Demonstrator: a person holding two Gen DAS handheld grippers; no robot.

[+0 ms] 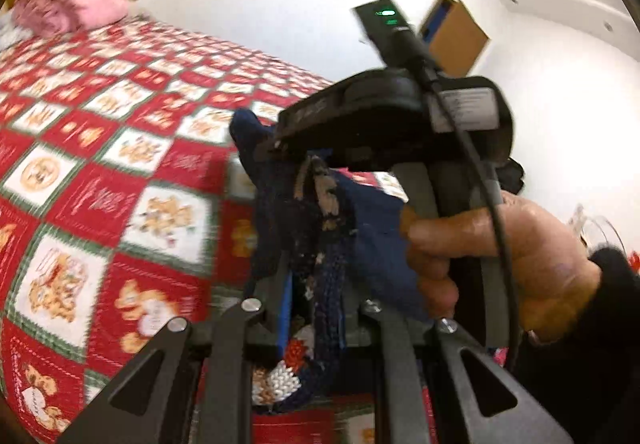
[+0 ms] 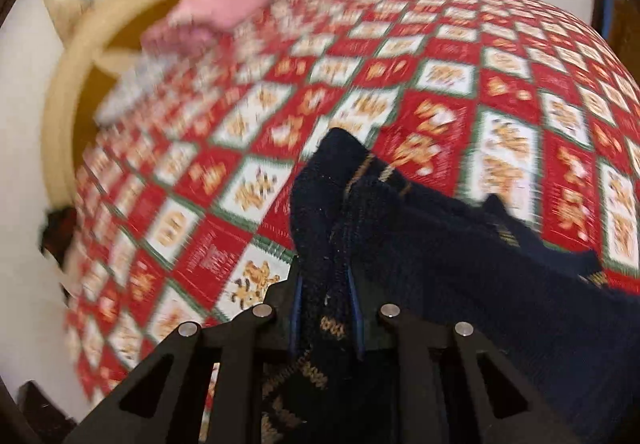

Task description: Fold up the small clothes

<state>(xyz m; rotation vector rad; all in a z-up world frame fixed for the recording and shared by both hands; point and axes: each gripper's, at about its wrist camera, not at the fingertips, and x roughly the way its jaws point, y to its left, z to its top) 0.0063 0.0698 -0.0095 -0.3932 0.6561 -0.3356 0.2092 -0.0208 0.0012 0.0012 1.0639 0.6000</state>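
A small navy knitted garment (image 1: 316, 236) with tan and white pattern hangs bunched above a bed. My left gripper (image 1: 314, 308) is shut on its edge, the knit pinched between the blue pads. In the left wrist view the other gripper's body (image 1: 392, 120), gripped by a hand (image 1: 500, 256), sits just beyond, on the same garment. In the right wrist view my right gripper (image 2: 325, 308) is shut on the navy garment (image 2: 400, 236), which trails off to the right over the quilt. Both views are blurred.
A red, white and green patterned quilt (image 2: 440, 92) covers the bed beneath. A pink folded cloth (image 1: 68, 6) lies at its far end, near a beige headboard (image 2: 68, 84). A cardboard box (image 1: 456, 32) stands against the white wall.
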